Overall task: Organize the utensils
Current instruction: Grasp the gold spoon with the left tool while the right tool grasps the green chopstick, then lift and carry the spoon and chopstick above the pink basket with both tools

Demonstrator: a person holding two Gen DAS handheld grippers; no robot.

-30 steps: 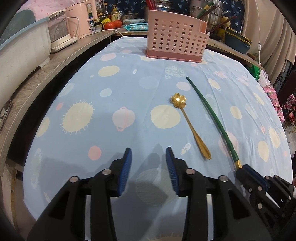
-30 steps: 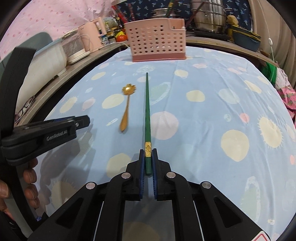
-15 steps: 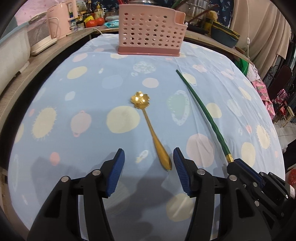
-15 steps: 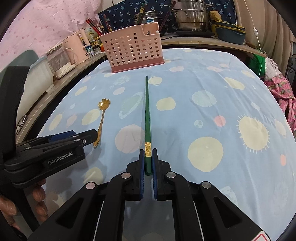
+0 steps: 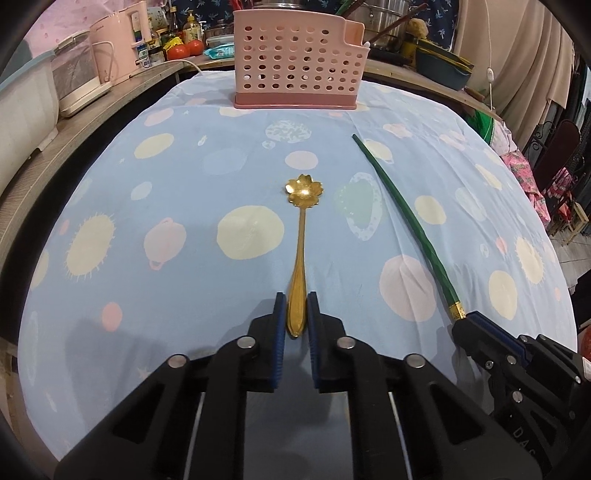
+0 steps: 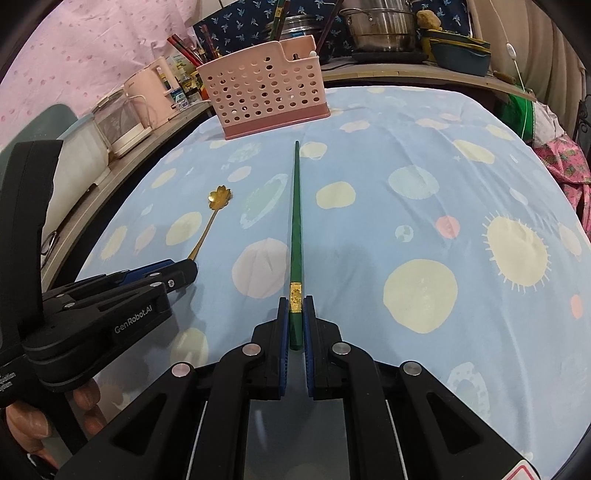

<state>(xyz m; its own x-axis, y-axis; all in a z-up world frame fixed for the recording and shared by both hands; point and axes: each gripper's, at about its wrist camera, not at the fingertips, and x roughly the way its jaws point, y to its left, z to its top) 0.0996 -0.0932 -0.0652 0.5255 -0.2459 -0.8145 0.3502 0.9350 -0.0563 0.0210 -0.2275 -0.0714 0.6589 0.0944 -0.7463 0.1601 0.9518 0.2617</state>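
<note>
Pinching the tail ends of a thin, slippery gold flower-bowled metal spoon (image 5: 302, 236) and a light, stiff green chopstick (image 6: 295, 236), both flat on the counter, the left gripper (image 5: 295, 314) and right gripper (image 6: 295, 317) have jaws narrowed on them, pink perforated plastic caddy (image 5: 299, 70) at 12 o'clock.

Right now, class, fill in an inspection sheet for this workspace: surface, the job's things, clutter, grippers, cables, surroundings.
Surface: table under a blue spotted cloth.
Job's things: gold spoon and green chopstick lying flat; pink caddy upright at the far edge.
Clutter: nothing seen on the cloth.
Grippers: left gripper closed on the spoon handle; right gripper closed on the chopstick end.
Cables: white cord hanging far right.
Surroundings: kettle, pots, tomatoes on the counter.
</note>
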